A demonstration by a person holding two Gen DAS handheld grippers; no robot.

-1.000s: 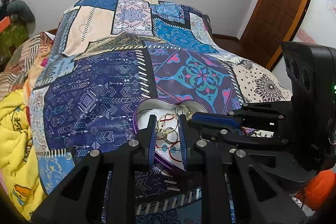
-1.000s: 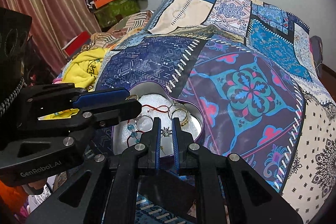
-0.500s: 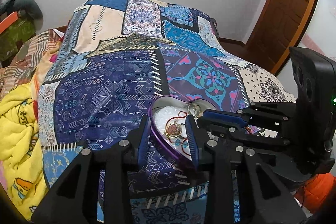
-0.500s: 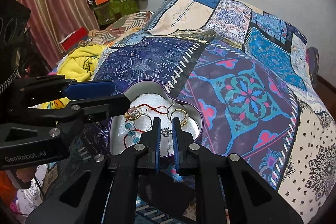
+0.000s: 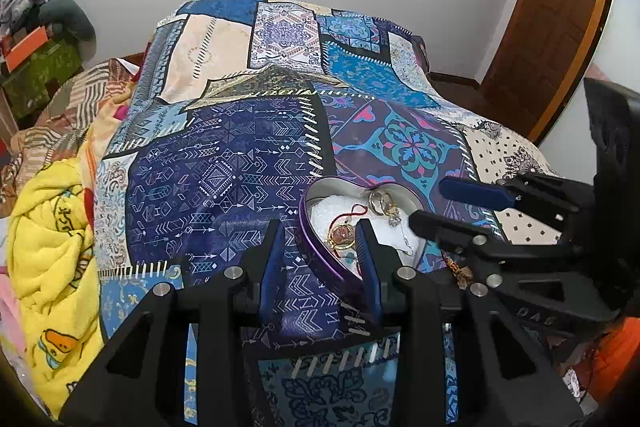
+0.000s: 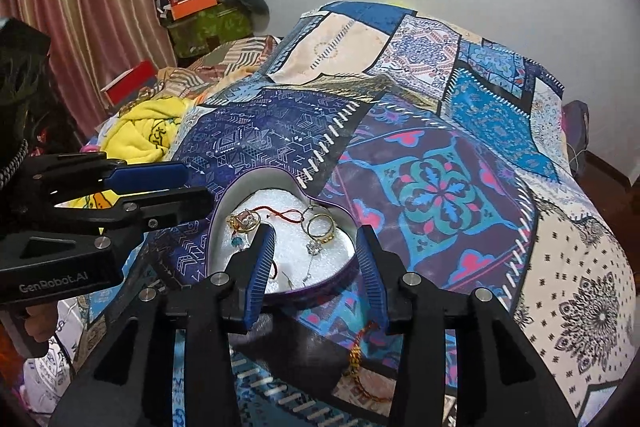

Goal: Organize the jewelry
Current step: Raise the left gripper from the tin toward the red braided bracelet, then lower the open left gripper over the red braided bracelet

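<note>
Both grippers have spread apart since a moment ago, when each was nearly closed. Seen from the left wrist, the left gripper [image 5: 320,233] hangs open and empty over the near rim of the heart-shaped tin [image 5: 316,247] on the bedspread [image 5: 224,183]. Seen from the right wrist, the right gripper [image 6: 316,241] is open too, holding nothing, above the tin's rings [image 6: 320,225] and a red thread bracelet [image 6: 280,214]; another bracelet [image 6: 360,359] lies on the bedspread just outside.

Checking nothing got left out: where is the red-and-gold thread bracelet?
In the right wrist view, the thread bracelet lies on the bedspread, outside the heart-shaped tin, just below its near edge.
</note>
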